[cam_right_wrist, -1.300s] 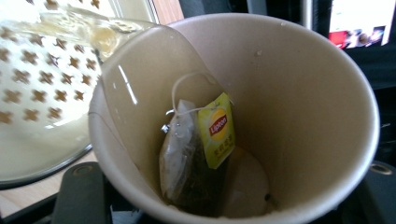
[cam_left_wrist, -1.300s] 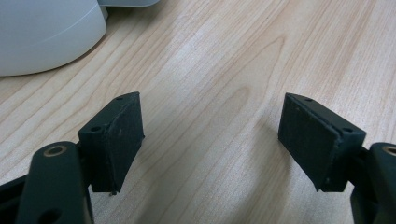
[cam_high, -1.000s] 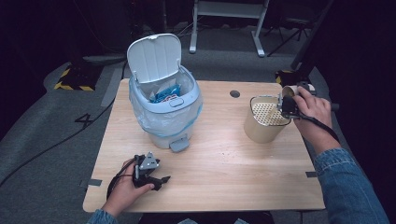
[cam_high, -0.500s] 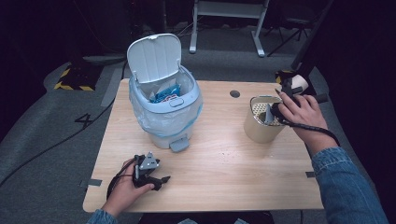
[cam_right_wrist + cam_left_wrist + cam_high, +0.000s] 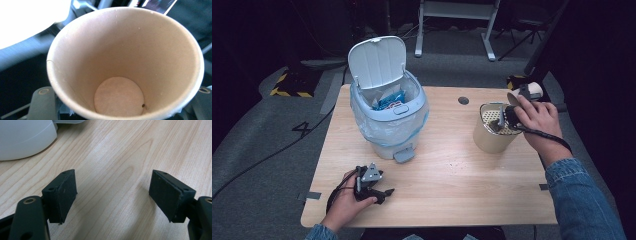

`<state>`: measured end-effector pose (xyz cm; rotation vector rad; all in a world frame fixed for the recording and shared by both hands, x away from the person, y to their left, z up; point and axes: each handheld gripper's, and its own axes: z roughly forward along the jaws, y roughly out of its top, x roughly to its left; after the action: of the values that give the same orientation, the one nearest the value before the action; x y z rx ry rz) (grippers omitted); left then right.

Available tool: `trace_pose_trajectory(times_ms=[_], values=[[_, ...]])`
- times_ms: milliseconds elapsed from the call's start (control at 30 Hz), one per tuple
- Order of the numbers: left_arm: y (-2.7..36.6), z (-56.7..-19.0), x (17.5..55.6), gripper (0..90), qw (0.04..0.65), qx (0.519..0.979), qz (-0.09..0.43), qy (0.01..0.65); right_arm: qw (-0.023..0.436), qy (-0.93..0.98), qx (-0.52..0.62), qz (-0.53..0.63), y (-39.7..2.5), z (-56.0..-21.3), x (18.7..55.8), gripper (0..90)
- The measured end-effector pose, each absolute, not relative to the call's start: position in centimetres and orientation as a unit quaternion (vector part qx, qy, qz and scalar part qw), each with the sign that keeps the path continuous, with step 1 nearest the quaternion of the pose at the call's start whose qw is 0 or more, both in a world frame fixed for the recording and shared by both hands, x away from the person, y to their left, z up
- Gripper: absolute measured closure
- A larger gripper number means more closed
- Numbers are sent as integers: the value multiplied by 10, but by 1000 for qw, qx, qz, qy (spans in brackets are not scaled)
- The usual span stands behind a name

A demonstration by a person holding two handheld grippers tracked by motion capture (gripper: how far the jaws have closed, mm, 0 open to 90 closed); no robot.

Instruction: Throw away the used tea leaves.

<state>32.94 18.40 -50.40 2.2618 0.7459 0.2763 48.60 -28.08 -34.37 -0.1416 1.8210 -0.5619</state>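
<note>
– At the tabletop's far right corner, the paper cup is clamped in the right gripper, jaws closed on its wall. It is tipped on its side, just behind the perforated canister.
– Change over the last second?
– The hand has been shifted in over the canister rim and the cup lifted and tilted. The cup is seen to be empty apart from one speck.
– Meaning?
– Draining is judged done, with disposal in the open bin at the far left likely next.
– Left gripper?
– Rested near the front left edge, jaws wide, nothing held.
</note>
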Motion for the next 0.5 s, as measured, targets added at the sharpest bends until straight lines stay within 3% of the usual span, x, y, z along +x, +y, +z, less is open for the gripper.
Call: trace_pose_trajectory(times_ms=[233,500], values=[[184,-504,329,226,363,879,107,290,511,838,193,-19,-304,-323,487,297],[184,-504,330,226,363,879,107,290,410,833,321,188,-335,-316,488,293]])
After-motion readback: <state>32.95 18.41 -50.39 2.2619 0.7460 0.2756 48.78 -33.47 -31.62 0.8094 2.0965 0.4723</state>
